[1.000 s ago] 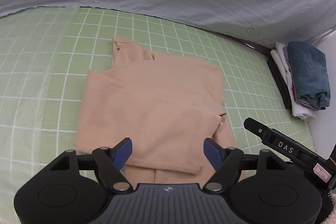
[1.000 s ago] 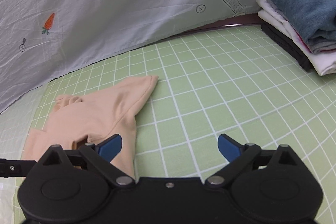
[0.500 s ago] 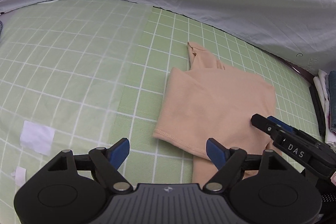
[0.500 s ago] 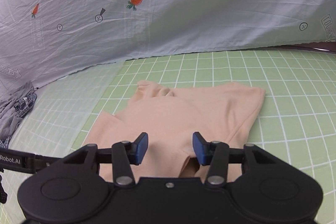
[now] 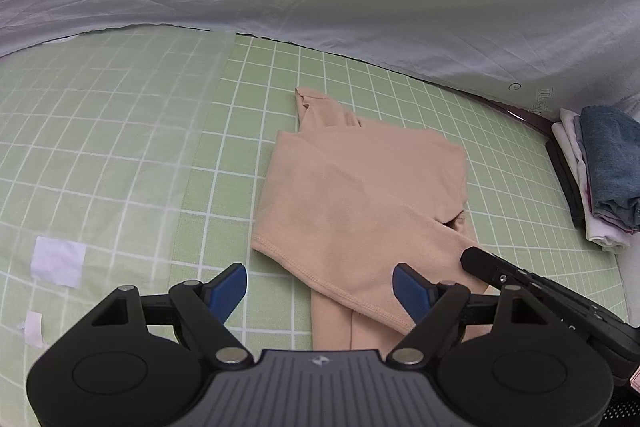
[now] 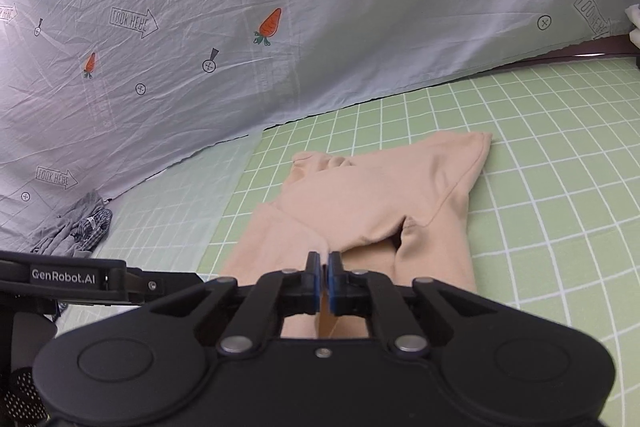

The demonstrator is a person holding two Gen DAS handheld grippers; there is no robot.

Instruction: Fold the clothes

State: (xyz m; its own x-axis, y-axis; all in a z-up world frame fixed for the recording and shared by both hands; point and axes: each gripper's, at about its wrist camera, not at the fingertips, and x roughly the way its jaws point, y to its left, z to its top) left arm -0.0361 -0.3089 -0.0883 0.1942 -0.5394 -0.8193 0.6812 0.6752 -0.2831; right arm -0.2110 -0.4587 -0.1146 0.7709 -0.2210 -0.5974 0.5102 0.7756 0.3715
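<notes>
A peach-coloured garment (image 5: 360,203) lies partly folded on the green grid mat (image 5: 120,147); it also shows in the right wrist view (image 6: 372,203). My left gripper (image 5: 320,287) is open and empty, hovering over the garment's near hem. My right gripper (image 6: 323,277) is shut, its blue pads pressed together over the near folded edge of the garment. I cannot tell whether fabric is pinched between the pads. The right gripper's body shows at the lower right of the left wrist view (image 5: 532,283).
A stack of folded clothes (image 5: 600,175) with a blue item on top sits at the mat's right edge. A carrot-print grey sheet (image 6: 280,27) hangs behind. Grey crumpled clothes (image 6: 76,227) lie at the far left. White tape patches (image 5: 60,259) mark the mat.
My right gripper swung left over the garment and closed from wide open to shut. My left gripper stayed open and shifted so the garment's near hem sits in front of it.
</notes>
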